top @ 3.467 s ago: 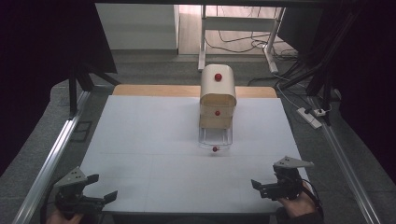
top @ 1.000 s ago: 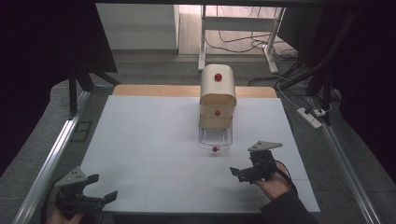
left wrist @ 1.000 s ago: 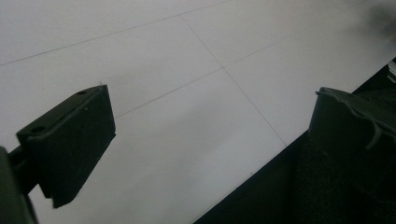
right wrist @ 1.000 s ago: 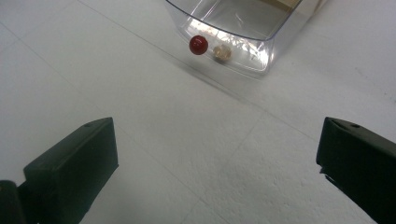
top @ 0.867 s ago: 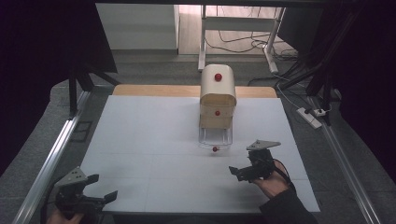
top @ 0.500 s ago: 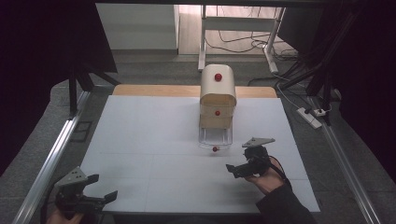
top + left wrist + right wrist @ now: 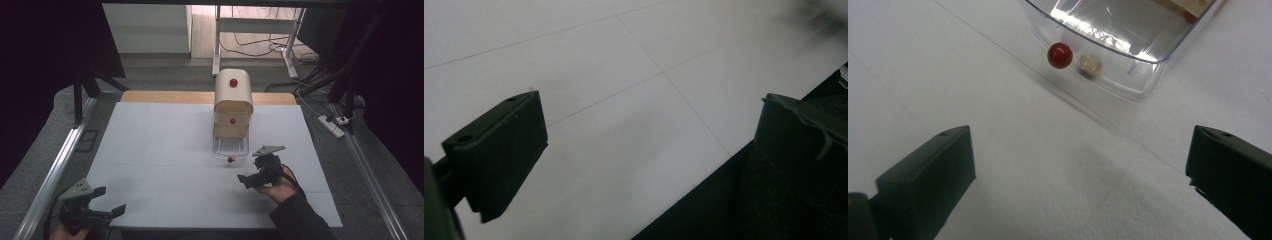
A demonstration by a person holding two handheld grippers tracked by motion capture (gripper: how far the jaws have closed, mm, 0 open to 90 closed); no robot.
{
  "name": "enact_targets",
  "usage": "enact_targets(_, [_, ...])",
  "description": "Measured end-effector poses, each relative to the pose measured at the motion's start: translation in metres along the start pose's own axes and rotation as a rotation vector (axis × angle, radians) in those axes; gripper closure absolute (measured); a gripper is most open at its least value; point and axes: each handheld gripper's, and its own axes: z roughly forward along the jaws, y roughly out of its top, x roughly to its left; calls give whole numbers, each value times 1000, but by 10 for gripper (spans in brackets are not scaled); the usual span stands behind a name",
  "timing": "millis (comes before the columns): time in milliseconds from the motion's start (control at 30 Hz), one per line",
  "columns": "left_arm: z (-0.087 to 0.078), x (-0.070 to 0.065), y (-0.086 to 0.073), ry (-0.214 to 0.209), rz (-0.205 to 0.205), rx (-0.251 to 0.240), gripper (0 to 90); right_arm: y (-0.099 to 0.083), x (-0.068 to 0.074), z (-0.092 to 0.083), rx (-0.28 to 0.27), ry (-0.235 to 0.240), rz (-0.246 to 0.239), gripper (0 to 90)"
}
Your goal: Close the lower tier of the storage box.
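Note:
A small wooden cabinet [image 7: 233, 105] with red knobs stands at the back middle of the white table [image 7: 160, 150]. Its clear plastic bottom drawer [image 7: 230, 147] is pulled out toward me, with a red knob [image 7: 230, 159] on the front. In the right gripper view the drawer [image 7: 1118, 40] and its red knob [image 7: 1060, 55] lie just ahead of the wide-open jaws. My right gripper [image 7: 250, 179] hovers open just right of and below the drawer front. My left gripper [image 7: 110, 212] rests open at the table's front left corner, nothing between its fingers [image 7: 499, 150].
A wooden strip [image 7: 165, 96] runs along the table's far edge. Metal rails [image 7: 55, 170] flank both sides. A power strip [image 7: 332, 125] and cables lie on the floor at the right. The table's front edge [image 7: 704, 175] shows in the left gripper view.
My right gripper has moved from the front right corner up and left toward the drawer's knob. The left gripper has stayed put.

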Motion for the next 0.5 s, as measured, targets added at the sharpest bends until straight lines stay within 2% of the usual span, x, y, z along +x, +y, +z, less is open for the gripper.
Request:
enact_targets(267, [0,0,0,0,1,0,9,3,-2,6,4,-7,-19,73])
enact_targets(500, [0,0,0,0,2,0,9,6,-3,9,7,1,-26,210])
